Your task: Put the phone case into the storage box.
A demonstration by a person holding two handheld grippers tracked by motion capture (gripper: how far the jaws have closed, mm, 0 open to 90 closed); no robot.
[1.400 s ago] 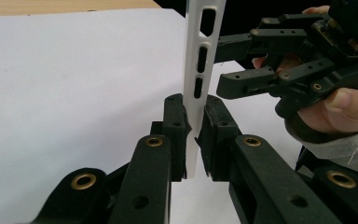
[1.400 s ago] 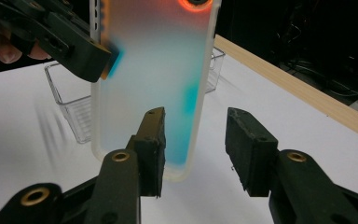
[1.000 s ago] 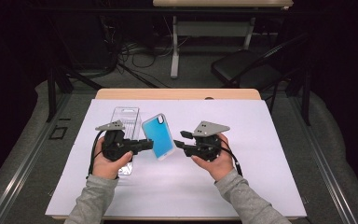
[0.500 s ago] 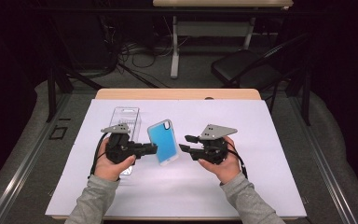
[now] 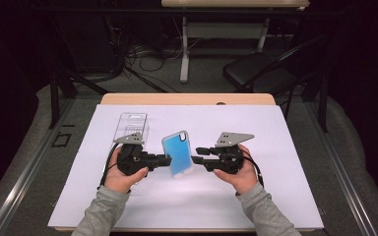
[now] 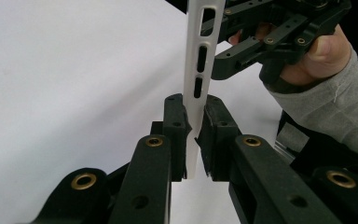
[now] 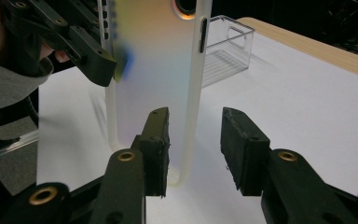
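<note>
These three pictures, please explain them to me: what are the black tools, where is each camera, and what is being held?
A person sits at a table covered in white and holds a black two-jaw gripper in each hand. One camera looks down from above; the other two ride on the grippers and look along their jaws. The left gripper is clamped on the edge of a phone case, blue in the high view, keeping it upright. The right gripper has just been closing; its jaws stand around the case's other edge, but a gap remains on one side. A clear plastic box lies behind.
</note>
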